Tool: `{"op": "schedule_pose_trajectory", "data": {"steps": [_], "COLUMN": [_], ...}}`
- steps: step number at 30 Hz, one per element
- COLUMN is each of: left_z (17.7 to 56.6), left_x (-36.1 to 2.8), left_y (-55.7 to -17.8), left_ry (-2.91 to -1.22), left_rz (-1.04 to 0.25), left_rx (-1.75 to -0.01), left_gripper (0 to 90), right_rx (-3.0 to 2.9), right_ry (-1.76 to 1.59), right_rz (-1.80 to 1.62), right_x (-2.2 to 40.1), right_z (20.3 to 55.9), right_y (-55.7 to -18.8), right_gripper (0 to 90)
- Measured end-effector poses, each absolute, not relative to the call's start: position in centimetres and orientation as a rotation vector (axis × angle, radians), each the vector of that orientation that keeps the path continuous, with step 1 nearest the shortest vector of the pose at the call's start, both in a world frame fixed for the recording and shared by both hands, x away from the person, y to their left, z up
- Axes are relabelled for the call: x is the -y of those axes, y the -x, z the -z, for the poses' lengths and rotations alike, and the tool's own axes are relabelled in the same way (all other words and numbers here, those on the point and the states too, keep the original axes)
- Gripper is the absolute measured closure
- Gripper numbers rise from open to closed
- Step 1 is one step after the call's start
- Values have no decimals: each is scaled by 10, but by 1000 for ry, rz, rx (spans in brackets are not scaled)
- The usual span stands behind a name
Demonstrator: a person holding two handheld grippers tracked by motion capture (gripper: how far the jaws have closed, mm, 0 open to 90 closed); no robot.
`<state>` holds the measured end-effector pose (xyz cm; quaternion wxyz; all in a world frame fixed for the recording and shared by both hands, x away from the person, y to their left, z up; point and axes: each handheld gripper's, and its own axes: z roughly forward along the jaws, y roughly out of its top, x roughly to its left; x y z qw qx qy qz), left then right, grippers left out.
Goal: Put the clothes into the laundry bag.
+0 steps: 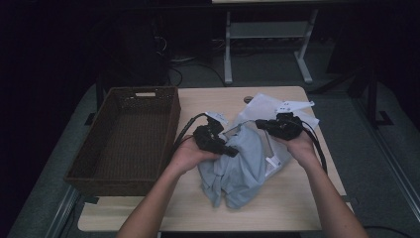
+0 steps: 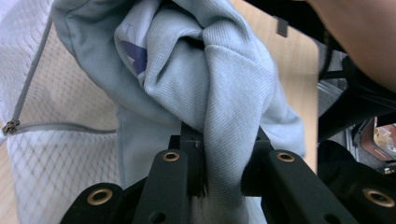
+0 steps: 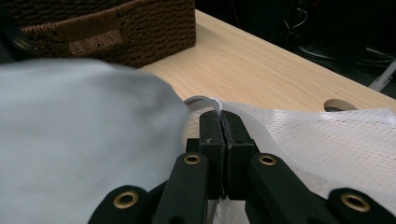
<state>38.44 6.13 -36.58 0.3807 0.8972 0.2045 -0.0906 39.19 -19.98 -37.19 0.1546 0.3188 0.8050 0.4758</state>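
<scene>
1. The table (image 1: 292, 198) carries a wicker basket (image 1: 124, 139) at its left.
2. The soft, light blue-grey garment (image 1: 237, 168) lies bunched mid-table; grip a thick fold.
3. The flimsy white mesh bag (image 1: 270, 106) lies beside it.
4. Left tongs (image 2: 223, 172) clamp the garment; right tongs (image 3: 223, 135) pinch the bag's rim.

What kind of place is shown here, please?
Probably a lab or office workroom, dimly lit: a light wooden table with a cable hole, a metal desk frame behind, cables on the floor, and a wicker basket.
</scene>
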Motion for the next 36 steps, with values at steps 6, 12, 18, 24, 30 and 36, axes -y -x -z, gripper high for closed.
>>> {"op": "schedule_pose_trajectory", "data": {"steps": [6,12,18,24,30,36], "left_z": [384,399,410,422,415,397], "left_x": [-42,-27,-20,-16,-23,-45], "left_y": [-399,-412,-426,-432,-425,-403], "left_ry": [-2299,-2311,-2286,-2275,-2251,-2237], "left_rz": [239,204,160,140,97,15], "left_rx": [-574,-634,-690,-725,-705,-676], "left_gripper": [754,751,748,704,486,279], "right_rx": [-2310,-2319,-2332,-2347,-2349,-2348], "right_ry": [-916,-919,-921,-930,-951,-959], "right_rz": [-1371,-1369,-1374,-1364,-1367,-1370], "right_x": [201,201,203,206,210,212], "right_z": [374,377,380,385,387,387], "right_y": [-391,-389,-387,-383,-383,-382], "right_gripper": [875,875,875,875,875,874]}}
